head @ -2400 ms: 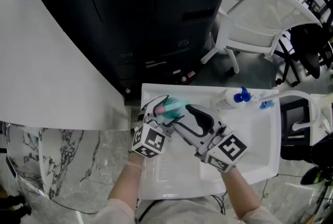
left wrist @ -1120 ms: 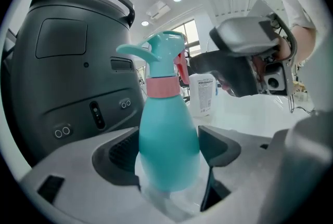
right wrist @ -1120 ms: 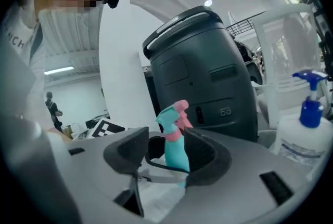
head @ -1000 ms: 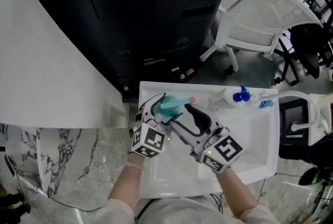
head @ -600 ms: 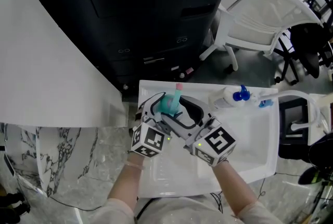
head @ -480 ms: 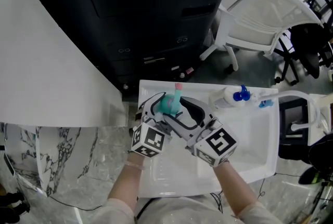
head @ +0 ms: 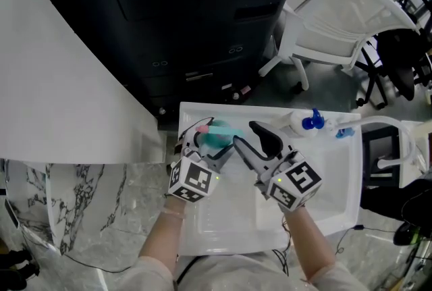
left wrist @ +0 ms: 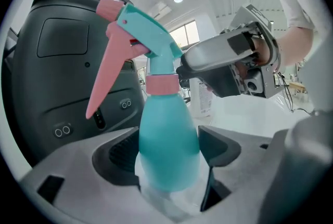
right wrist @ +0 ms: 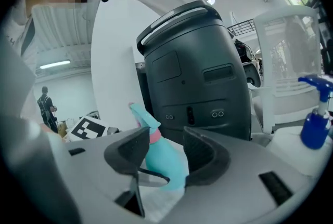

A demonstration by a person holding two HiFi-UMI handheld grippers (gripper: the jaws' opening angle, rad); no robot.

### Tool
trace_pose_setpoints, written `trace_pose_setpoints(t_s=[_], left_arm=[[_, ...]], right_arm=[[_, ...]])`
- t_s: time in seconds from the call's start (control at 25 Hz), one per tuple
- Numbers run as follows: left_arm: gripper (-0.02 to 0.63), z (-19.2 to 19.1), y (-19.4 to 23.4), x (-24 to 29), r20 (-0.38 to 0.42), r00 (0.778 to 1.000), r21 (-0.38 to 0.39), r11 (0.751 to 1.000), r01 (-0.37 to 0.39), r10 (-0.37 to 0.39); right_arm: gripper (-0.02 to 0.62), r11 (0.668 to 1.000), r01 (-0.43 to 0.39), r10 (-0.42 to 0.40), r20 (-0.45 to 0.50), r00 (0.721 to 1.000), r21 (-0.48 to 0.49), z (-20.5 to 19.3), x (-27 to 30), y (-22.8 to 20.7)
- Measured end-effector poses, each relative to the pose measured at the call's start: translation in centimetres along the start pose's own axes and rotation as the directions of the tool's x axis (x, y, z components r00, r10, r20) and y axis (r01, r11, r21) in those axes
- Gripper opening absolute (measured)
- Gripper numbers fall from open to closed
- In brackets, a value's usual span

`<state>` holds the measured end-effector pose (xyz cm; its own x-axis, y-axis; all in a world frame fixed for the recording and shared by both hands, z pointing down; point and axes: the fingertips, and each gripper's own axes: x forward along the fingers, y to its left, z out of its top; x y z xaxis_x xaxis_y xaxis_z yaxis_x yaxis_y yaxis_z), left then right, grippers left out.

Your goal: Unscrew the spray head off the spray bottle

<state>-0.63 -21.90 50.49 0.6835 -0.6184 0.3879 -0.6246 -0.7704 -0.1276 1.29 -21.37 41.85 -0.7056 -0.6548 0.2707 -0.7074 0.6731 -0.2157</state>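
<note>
Spray bottle (left wrist: pixel 169 150) teal, its collar (left wrist: pixel 162 84) and trigger (left wrist: pixel 104 77) pink; marker cubes (head: pixel 194 179) black-and-white squares; table (head: pixel 331 195) white; far bottle (head: pixel 300 127) white, blue-headed; floor (head: pixel 88 195) grey-veined marble.

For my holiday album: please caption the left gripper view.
Left tongs clamp an upright teal plastic spray bottle, pink trigger spray head on top, before a dark machine.

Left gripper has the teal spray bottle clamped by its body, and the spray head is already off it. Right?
Not quite. The spray head is still on the teal spray bottle, above its pink collar, as the left gripper view shows. The left gripper does clamp the bottle by its body.
</note>
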Motion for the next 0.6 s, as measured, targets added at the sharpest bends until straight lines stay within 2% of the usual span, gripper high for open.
trace_pose_setpoints(t_s=[0.16, 0.28, 0.48, 0.6], left_arm=[[0.357, 0.1, 0.0, 0.0, 0.002, 1.0, 0.003, 1.0, 0.0, 0.0], [0.357, 0.0, 0.1, 0.0, 0.002, 1.0, 0.001, 1.0, -0.002, 0.002], [0.357, 0.0, 0.2, 0.2, 0.0, 1.0, -0.02, 1.0, -0.004, 0.004], [0.357, 0.0, 0.3, 0.2, 0.0, 1.0, -0.02, 1.0, -0.006, 0.006]], right_arm=[[0.196, 0.997, 0.033, -0.036, 0.034, 0.999, 0.068, 0.3, 0.7, -1.7], [0.195, 0.996, 0.023, -0.027, 0.043, 0.999, 0.09, 0.3, 1.6, -1.7], [0.192, 0.998, 0.06, -0.06, 0.028, 0.998, -0.016, 0.1, 0.4, -0.6], [0.186, 0.996, 0.02, -0.018, 0.025, 1.0, -0.085, 0.0, -0.1, 0.9]])
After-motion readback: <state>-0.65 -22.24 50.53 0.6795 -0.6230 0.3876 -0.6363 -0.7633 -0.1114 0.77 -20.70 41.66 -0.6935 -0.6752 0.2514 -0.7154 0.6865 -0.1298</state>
